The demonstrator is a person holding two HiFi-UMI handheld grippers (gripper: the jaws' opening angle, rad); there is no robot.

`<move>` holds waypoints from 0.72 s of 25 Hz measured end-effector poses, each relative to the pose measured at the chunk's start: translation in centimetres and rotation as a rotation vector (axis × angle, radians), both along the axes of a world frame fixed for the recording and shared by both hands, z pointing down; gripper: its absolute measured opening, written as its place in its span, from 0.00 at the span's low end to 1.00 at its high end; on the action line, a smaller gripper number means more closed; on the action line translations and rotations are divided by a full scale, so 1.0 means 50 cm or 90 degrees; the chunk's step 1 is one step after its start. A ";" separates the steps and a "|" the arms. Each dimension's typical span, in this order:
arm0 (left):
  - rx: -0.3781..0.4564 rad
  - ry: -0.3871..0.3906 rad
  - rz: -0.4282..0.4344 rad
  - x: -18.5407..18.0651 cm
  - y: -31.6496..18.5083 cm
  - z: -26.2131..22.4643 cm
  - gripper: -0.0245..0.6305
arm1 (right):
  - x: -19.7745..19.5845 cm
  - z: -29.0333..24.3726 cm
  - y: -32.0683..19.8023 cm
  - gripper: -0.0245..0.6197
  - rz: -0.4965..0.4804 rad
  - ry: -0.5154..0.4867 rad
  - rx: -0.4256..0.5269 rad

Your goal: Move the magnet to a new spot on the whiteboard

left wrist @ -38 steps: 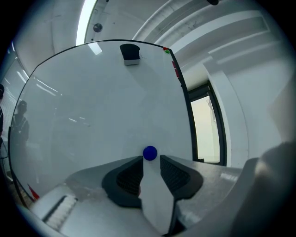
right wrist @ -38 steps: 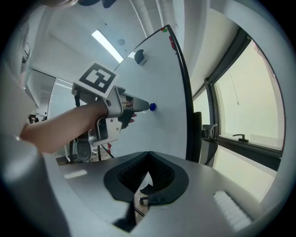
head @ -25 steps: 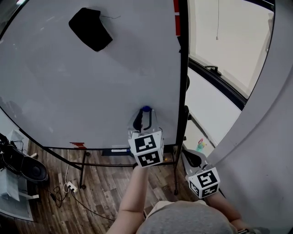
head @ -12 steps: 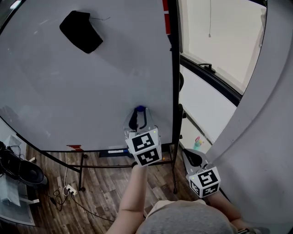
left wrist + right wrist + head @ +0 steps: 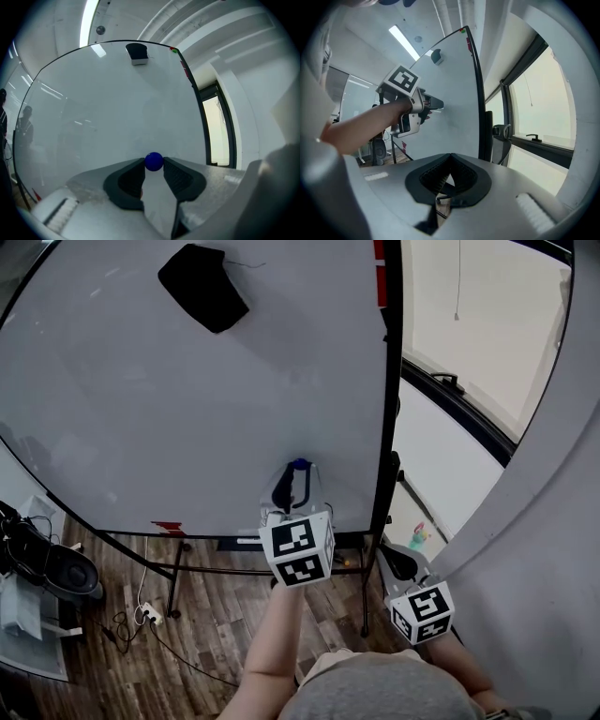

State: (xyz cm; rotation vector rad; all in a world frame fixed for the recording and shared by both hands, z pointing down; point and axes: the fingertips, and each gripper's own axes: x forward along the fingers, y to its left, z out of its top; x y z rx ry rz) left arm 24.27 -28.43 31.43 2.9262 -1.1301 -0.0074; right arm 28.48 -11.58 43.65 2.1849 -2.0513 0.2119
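A small blue ball magnet [image 5: 153, 161] sits low on the whiteboard [image 5: 108, 108], near its right edge. My left gripper [image 5: 153, 163] is shut on the magnet, one pad tip against each side of it. From the head camera the magnet [image 5: 299, 465] shows just past the left gripper [image 5: 297, 476], low on the whiteboard [image 5: 187, 409]. My right gripper [image 5: 405, 570] hangs lower at the right, away from the board. Its jaws [image 5: 451, 156] are shut with nothing between them. From there the left gripper [image 5: 433, 102] is seen held out against the board.
A black eraser [image 5: 203, 287] clings near the board's top. The black frame post [image 5: 386, 399] runs down the board's right edge, with a window [image 5: 478, 343] beyond. Below are the stand legs, a power strip with cables [image 5: 145, 620] and a chair [image 5: 47, 568] on the wooden floor.
The head view swayed left, then back right. My left gripper stays at the magnet, low near the board's right edge; the right gripper has hardly moved.
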 end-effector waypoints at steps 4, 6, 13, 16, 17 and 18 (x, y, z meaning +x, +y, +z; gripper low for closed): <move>-0.005 -0.006 -0.016 -0.045 -0.004 0.009 0.24 | -0.030 -0.006 -0.026 0.04 -0.032 -0.003 0.009; -0.008 -0.004 -0.023 -0.068 -0.004 0.012 0.24 | -0.050 -0.009 -0.038 0.04 -0.051 -0.004 0.013; -0.011 0.003 -0.069 -0.177 0.001 0.028 0.24 | -0.138 -0.012 -0.086 0.04 -0.135 -0.007 0.018; -0.019 0.005 -0.103 -0.238 -0.003 0.037 0.24 | -0.186 -0.014 -0.106 0.04 -0.176 -0.010 0.021; -0.022 0.006 -0.116 -0.260 -0.005 0.039 0.24 | -0.203 -0.015 -0.112 0.04 -0.191 -0.011 0.022; -0.025 0.008 -0.129 -0.282 -0.007 0.041 0.24 | -0.220 -0.014 -0.119 0.04 -0.207 -0.012 0.023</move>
